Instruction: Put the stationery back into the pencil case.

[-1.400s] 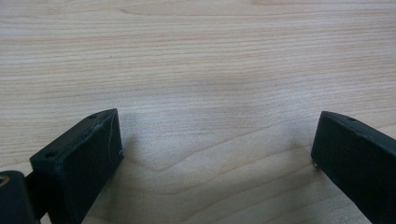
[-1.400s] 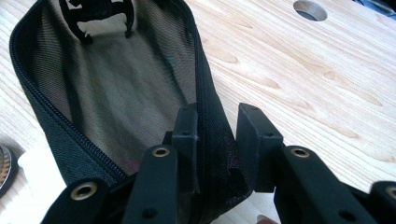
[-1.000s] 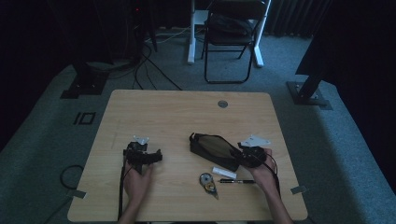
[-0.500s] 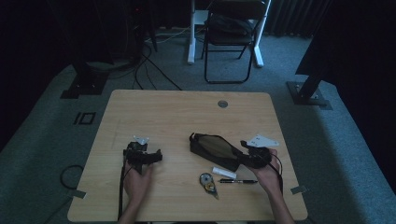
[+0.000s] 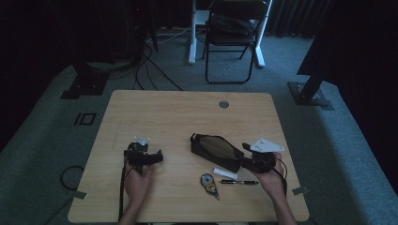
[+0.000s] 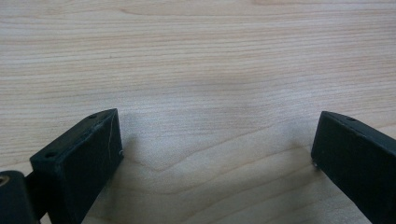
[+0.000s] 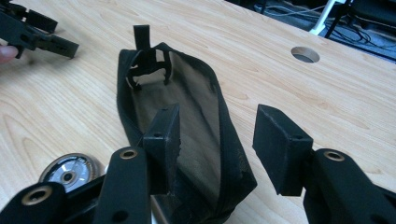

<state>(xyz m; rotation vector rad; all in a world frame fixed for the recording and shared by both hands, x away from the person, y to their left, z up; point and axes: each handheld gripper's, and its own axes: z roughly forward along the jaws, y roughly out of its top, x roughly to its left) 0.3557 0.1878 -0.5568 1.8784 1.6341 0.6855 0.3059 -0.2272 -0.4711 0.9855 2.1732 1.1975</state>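
A black mesh pouch (image 5: 213, 149) lies unzipped on the wooden table (image 5: 187, 117), slanting from the middle toward the right. My right gripper (image 5: 245, 158) is at its near right end. In the right gripper view the pouch (image 7: 196, 107) gapes. One jaw of the right gripper (image 7: 219, 128) hangs over its inside and the other outside, so the rim runs between them untouched. These jaws have just been closing. My left gripper (image 5: 145, 156) rests on the table's left part. In its own view the left gripper (image 6: 217, 144) stands open over bare wood.
A black pen (image 5: 238, 182), a white stick (image 5: 225, 173) and a round correction tape (image 5: 209, 182) lie near the front edge, below the pouch. A cable hole (image 5: 224, 104) sits at the table's far side. A folding chair (image 5: 234, 28) stands beyond the table.
My right gripper has shifted slightly right and toward the person at the pouch's near end. The left gripper and the items on the table have stayed put.
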